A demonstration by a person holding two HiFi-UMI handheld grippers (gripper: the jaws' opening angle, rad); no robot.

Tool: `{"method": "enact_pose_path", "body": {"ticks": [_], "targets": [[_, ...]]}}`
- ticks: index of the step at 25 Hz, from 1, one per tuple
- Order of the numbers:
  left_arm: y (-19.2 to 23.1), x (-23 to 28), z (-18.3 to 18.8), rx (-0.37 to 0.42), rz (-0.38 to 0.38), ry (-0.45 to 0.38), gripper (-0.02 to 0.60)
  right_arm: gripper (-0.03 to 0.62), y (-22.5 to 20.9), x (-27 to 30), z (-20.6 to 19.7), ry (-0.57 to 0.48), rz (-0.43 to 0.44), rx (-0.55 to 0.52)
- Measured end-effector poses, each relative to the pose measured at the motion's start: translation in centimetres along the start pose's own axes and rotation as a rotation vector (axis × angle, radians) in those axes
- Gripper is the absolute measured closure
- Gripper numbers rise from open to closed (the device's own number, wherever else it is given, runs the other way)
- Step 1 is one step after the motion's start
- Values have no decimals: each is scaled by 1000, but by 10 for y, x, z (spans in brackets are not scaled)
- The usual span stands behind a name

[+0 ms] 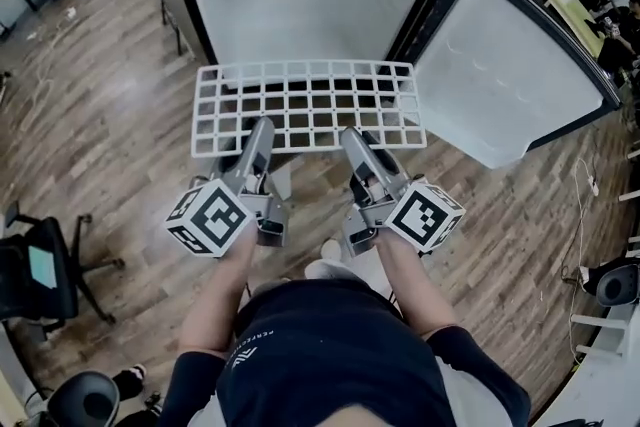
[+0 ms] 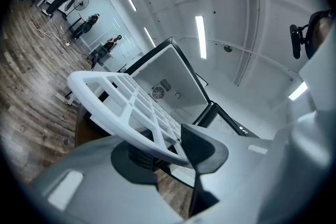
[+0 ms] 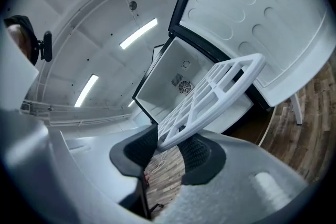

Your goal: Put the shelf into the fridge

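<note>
A white grid shelf (image 1: 310, 105) is held level in front of the open fridge (image 1: 310, 0), whose white inside is bare with a fan grille at the back. My left gripper (image 1: 262, 129) is shut on the shelf's near rim left of centre. My right gripper (image 1: 352, 139) is shut on that rim right of centre. In the left gripper view the shelf (image 2: 118, 94) runs from between the pads of the left gripper (image 2: 163, 148) toward the fridge (image 2: 170, 78). In the right gripper view the right gripper (image 3: 170, 145) clamps the shelf (image 3: 215, 91) ahead of the fridge (image 3: 176, 73).
The fridge door (image 1: 510, 75) stands swung wide to the right. A black office chair (image 1: 40, 275) sits at the left on the wood floor (image 1: 110, 145). A dark round device (image 1: 615, 283) and cables lie at the right. People (image 2: 107, 45) stand far off.
</note>
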State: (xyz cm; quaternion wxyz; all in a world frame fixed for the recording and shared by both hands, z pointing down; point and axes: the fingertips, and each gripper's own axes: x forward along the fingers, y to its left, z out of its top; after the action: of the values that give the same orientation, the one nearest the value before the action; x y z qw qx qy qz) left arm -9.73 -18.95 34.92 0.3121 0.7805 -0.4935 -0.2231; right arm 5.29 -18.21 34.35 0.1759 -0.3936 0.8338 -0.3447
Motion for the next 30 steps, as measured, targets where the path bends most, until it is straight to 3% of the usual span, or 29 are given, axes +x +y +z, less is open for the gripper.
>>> {"method": "enact_pose_path", "body": {"ticks": [9, 19, 30], "targets": [[-4, 32, 22, 37, 31, -17, 433, 467, -7, 30, 31, 12, 45, 1], [-12, 67, 44, 27, 38, -39, 434, 468, -10, 55, 61, 21, 79, 22], [2, 97, 68, -19, 5, 14, 436, 470, -8, 89, 74, 0, 27, 26]]}}
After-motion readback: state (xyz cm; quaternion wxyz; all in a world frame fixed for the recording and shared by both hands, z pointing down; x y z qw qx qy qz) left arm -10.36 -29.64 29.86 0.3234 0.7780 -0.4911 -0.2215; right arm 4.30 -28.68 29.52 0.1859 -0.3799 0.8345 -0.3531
